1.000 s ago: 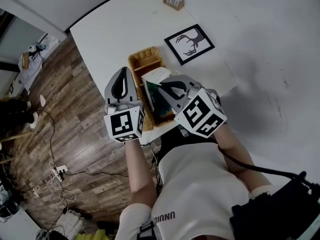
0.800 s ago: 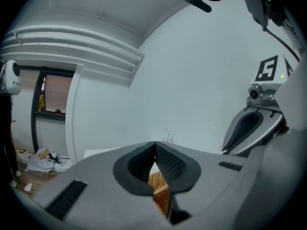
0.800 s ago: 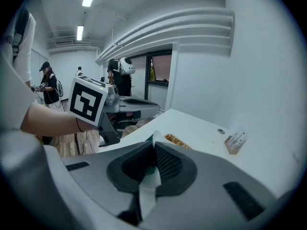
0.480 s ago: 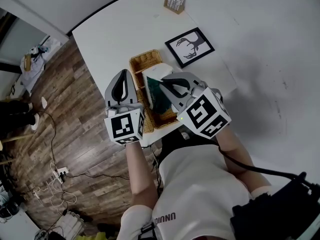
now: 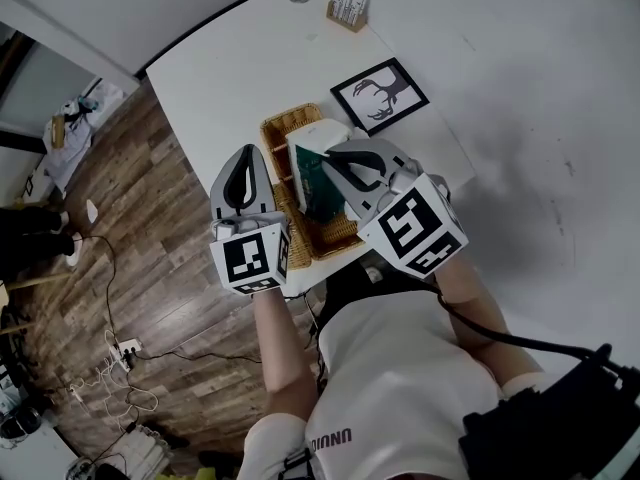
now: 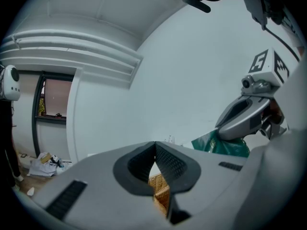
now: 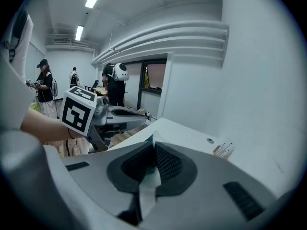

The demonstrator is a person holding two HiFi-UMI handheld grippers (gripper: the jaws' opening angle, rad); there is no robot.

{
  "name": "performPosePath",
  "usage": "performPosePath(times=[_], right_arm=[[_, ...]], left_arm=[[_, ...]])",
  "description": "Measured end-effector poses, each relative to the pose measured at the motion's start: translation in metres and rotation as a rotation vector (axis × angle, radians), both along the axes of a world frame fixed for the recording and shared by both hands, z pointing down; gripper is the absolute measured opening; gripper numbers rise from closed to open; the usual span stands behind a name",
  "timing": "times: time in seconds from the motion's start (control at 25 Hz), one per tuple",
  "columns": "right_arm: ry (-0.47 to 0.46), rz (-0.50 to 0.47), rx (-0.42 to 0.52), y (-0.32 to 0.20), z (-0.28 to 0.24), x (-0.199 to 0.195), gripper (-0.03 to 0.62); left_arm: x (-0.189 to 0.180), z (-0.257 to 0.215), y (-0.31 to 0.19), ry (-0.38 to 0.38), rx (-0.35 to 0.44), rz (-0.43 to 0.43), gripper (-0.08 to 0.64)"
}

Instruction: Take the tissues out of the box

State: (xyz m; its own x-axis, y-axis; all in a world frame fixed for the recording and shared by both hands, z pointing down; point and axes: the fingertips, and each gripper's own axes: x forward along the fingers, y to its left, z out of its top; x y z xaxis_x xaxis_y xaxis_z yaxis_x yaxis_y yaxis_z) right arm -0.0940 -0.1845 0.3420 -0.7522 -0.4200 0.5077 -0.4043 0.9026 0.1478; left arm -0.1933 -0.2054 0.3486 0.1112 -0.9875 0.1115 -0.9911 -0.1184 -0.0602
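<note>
One white table (image 5: 225, 63) lies under both pairs of jaws. Three people (image 7: 114, 82) stand far off beyond the right jaws, past the table's end. There are two grippers. The left gripper (image 6: 155, 146) has its jaws closed tip to tip with nothing between them. The right gripper (image 7: 153, 141) has its jaws pressed together on one white tissue (image 7: 147, 193), which runs back between the pads and hangs down behind them. One wicker basket (image 5: 285, 126) sits on the table below and between the two pairs of jaws, showing through the gap under the left jaws. One framed deer picture (image 5: 380, 92) lies flat beyond the right jaws, apart from the basket. One green tissue box (image 5: 318, 182) is directly under the right jaws, over the basket and just to the right of the left jaws, tilted up toward the right tips; whether its lower end touches the basket cannot be told. One small holder (image 5: 347, 8) stands at the table's far edge, well beyond all the jaws. Against a second ago, the right gripper is higher and the box under it has tipped up more steeply, while the left gripper has kept its place and both pairs of jaws are as closed as before.
</note>
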Motion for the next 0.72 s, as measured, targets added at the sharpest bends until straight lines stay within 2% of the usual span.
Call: performPosePath(times=[0.72], right_arm=[[-0.021, 0.101, 0.091, -0.025, -0.029, 0.024, 0.031]], left_arm=[[0.010, -0.023, -0.003, -0.016, 0.051, 0.045, 0.012]])
